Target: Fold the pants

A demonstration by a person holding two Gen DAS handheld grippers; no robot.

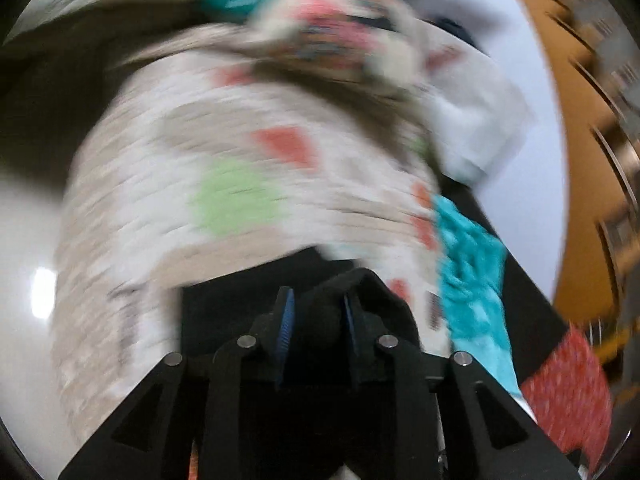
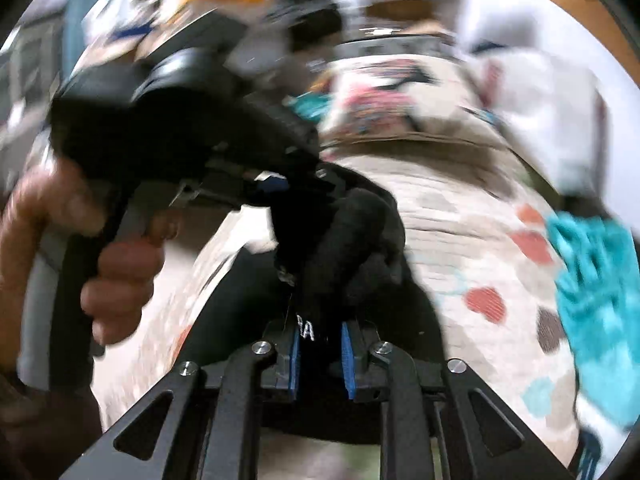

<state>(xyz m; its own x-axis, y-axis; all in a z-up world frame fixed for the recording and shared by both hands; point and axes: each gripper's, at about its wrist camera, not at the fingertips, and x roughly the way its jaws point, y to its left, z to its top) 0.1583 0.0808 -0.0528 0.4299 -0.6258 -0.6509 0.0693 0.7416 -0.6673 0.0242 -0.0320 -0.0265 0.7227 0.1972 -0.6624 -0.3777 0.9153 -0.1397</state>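
Note:
Both views are motion-blurred. The black pants point(image 1: 320, 308) are bunched between the blue pads of my left gripper point(image 1: 316, 320), which is shut on the fabric. In the right wrist view my right gripper point(image 2: 320, 344) is shut on a fold of the same black pants point(image 2: 352, 248), where white lettering shows between the pads. The left gripper point(image 2: 292, 192), held in a bare hand point(image 2: 120, 276), grips the pants just beyond and to the left of the right gripper. The pants hang lifted over a patterned bedspread point(image 1: 224, 168).
The cream bedspread point(image 2: 460, 216) has coloured spots. A teal cloth point(image 1: 472, 280) lies to the right on it, with white garments point(image 1: 476, 120) and a red patterned cloth point(image 1: 568, 396) near the edge. An orange-brown floor point(image 1: 576, 160) lies beyond.

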